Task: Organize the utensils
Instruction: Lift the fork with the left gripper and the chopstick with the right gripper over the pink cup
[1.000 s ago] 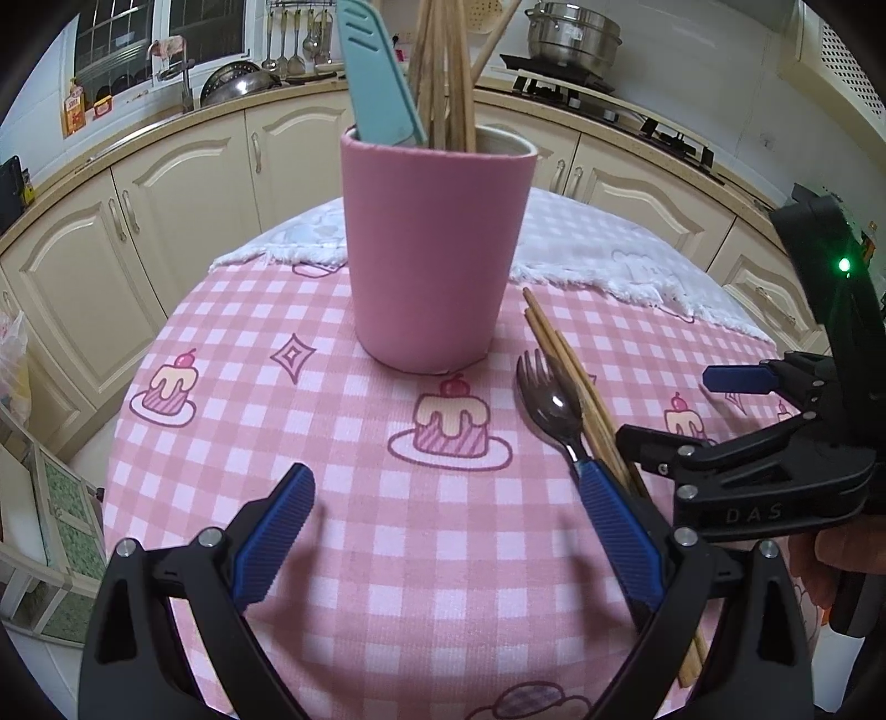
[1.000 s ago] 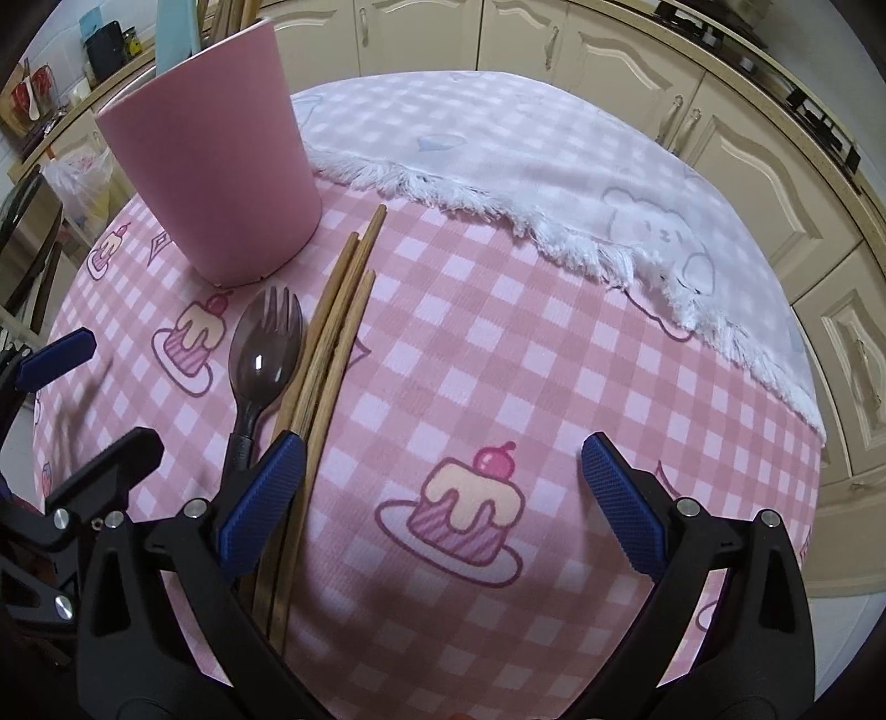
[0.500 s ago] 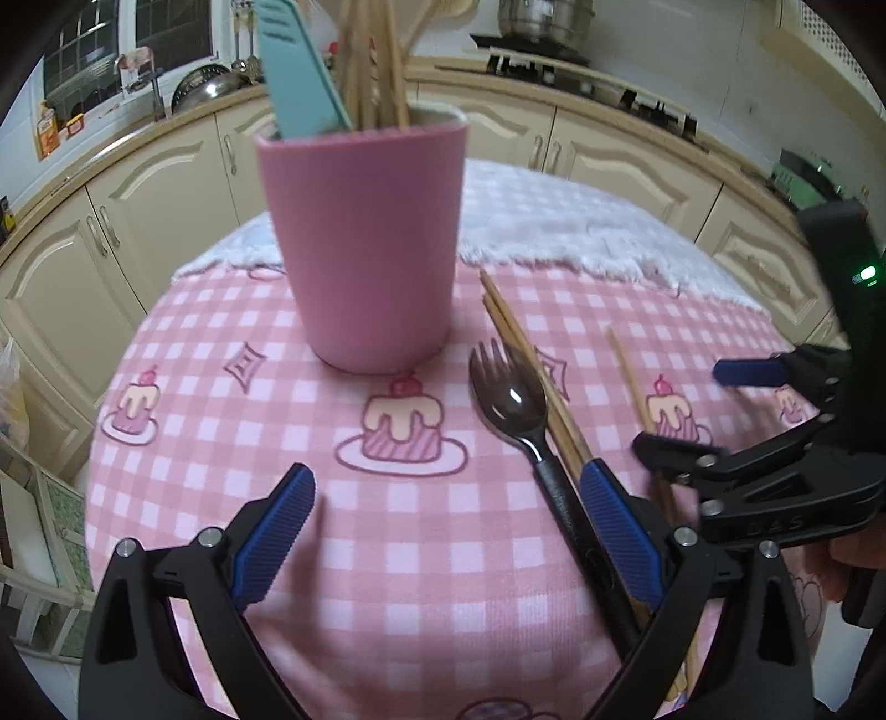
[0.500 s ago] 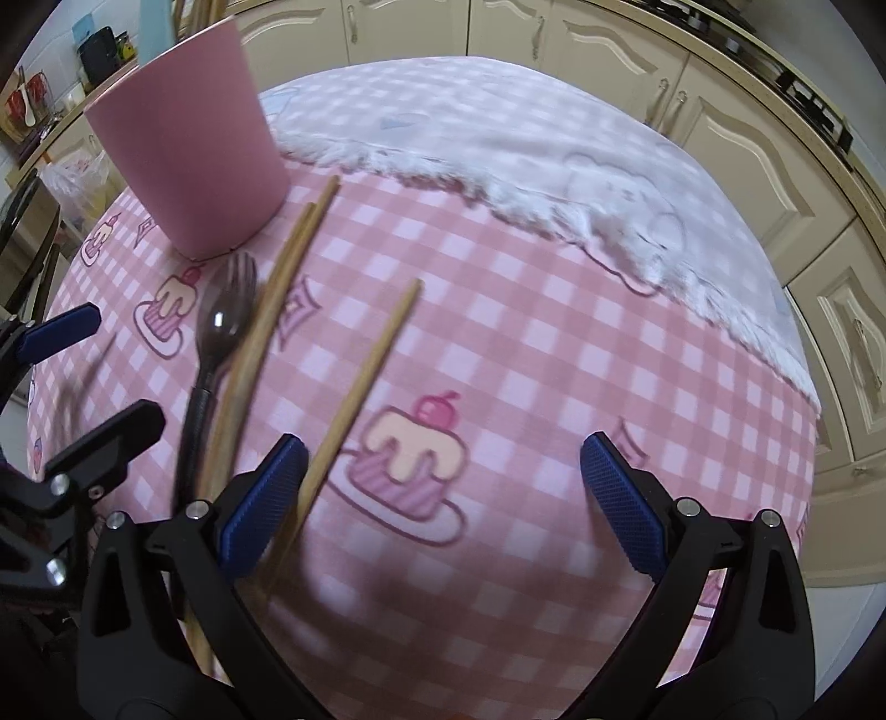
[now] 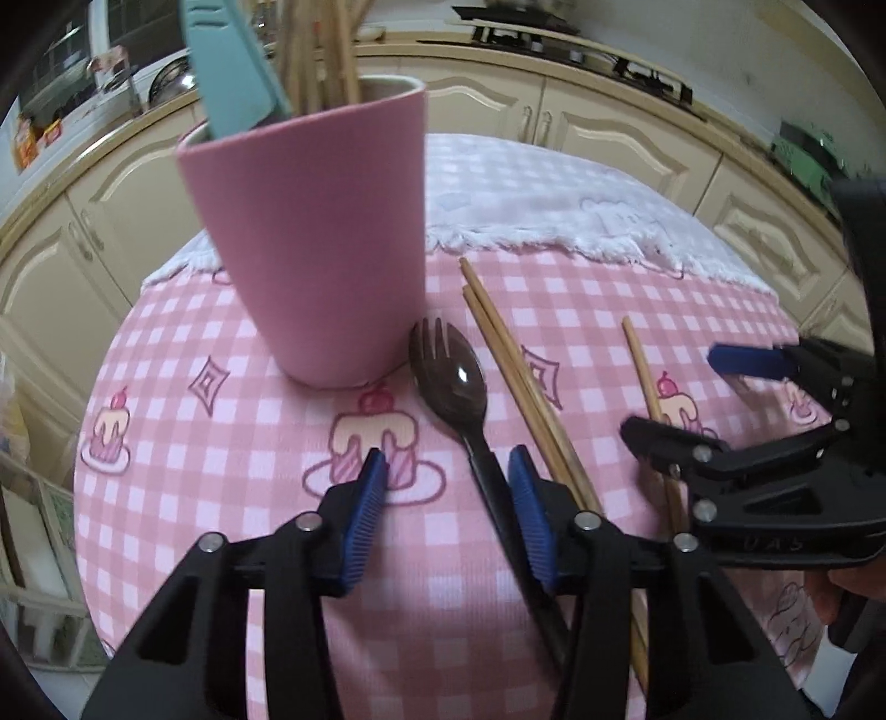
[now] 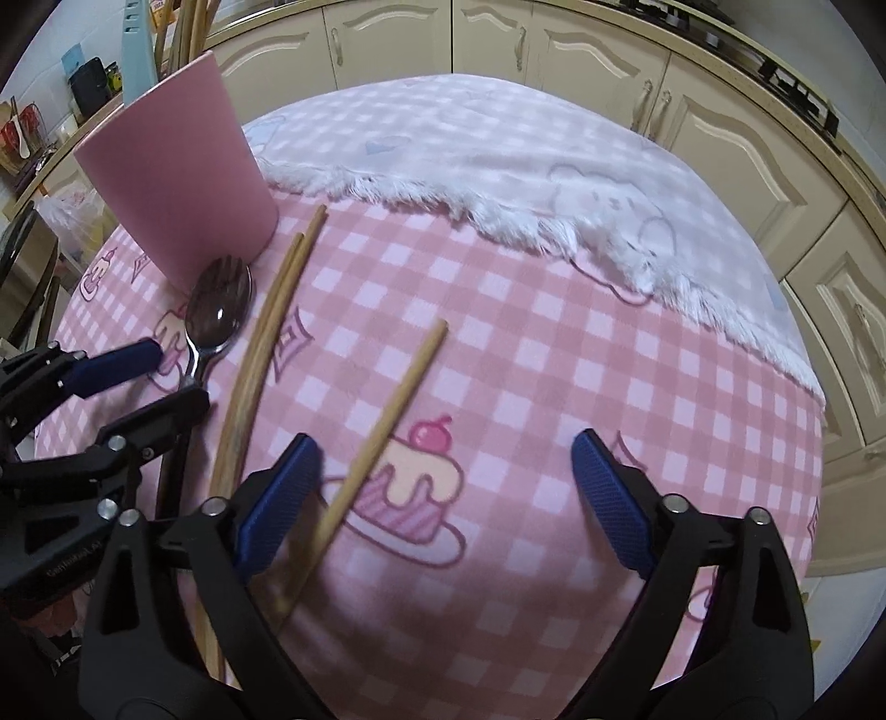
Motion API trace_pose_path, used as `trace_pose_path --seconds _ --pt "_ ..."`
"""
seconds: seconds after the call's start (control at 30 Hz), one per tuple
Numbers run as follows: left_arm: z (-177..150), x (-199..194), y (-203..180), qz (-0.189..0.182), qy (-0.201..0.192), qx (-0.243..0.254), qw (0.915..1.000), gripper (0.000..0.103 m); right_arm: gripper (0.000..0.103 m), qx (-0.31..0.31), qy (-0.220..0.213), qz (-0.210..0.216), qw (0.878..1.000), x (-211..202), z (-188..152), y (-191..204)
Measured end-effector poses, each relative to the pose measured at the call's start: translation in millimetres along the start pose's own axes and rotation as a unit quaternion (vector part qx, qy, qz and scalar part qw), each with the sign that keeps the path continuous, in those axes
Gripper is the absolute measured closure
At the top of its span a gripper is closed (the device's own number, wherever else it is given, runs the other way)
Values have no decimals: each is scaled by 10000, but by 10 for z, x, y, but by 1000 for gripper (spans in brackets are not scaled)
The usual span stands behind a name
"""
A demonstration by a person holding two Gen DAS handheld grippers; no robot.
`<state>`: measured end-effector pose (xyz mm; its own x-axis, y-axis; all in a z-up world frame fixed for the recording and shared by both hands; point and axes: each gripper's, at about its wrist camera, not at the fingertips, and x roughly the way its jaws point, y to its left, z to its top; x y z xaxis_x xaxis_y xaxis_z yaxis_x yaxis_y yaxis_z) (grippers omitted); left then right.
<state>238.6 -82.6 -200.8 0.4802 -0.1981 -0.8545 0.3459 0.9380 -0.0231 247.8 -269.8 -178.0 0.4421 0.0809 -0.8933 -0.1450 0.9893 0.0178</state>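
A pink cup (image 5: pixel 326 243) holding wooden chopsticks and a light-blue utensil (image 5: pixel 232 72) stands on the pink checked tablecloth (image 5: pixel 232 443). A dark spork (image 5: pixel 454 382) lies right of the cup, its black handle running between my left gripper's (image 5: pixel 448 487) partly closed jaws, which do not clamp it. Two chopsticks (image 5: pixel 526 387) lie beside the spork. One lone chopstick (image 6: pixel 393 410) lies between the fingers of my open right gripper (image 6: pixel 443 498), near its left pad. The cup (image 6: pixel 171 183) and spork (image 6: pixel 219 310) also show in the right wrist view.
A white fringed cloth (image 6: pixel 498 166) covers the table's far half. Cream kitchen cabinets (image 6: pixel 720 127) ring the table, with a stove (image 5: pixel 581 50) on the counter behind. The table edge falls away at right (image 6: pixel 814 443).
My left gripper's jaws have narrowed around the spork handle and moved forward. One chopstick has slid apart from the pair to the right. My right gripper has shifted over that lone chopstick.
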Motion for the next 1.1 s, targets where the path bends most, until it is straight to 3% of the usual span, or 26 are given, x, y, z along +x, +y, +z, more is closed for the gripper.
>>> trace_pose_path --seconds 0.1,0.13,0.23,0.27,0.33,0.37,0.47,0.6,0.87,1.1 --pt "64 45 -40 73 114 199 9997 56 27 41 -30 -12 10000 20 83 33" --pt "93 63 -40 60 154 185 9997 50 31 57 -27 -9 10000 24 106 41" --pt "164 119 -41 58 186 215 9996 50 51 -28 -75 -62 9999 41 162 114" --pt "187 131 -63 74 178 255 9995 62 67 -100 -101 -35 9999 39 175 149" --pt "203 113 -61 -26 180 222 9996 88 87 -179 -114 59 9998 24 182 195" --pt "201 101 -53 -143 204 191 9995 96 91 -197 -99 163 9996 20 178 207" --pt "132 31 -12 -291 150 129 9994 99 98 1 -100 669 9977 0 170 105" --pt "57 -143 44 -450 -106 20 9989 99 98 364 -325 1149 9922 -108 162 -93" --pt "52 -555 159 -717 -891 -331 9929 99 98 660 -1062 1646 9784 -510 167 -320" --pt "89 -930 309 -803 -1720 -673 9795 99 98 724 -1855 1907 9612 -892 235 -389"
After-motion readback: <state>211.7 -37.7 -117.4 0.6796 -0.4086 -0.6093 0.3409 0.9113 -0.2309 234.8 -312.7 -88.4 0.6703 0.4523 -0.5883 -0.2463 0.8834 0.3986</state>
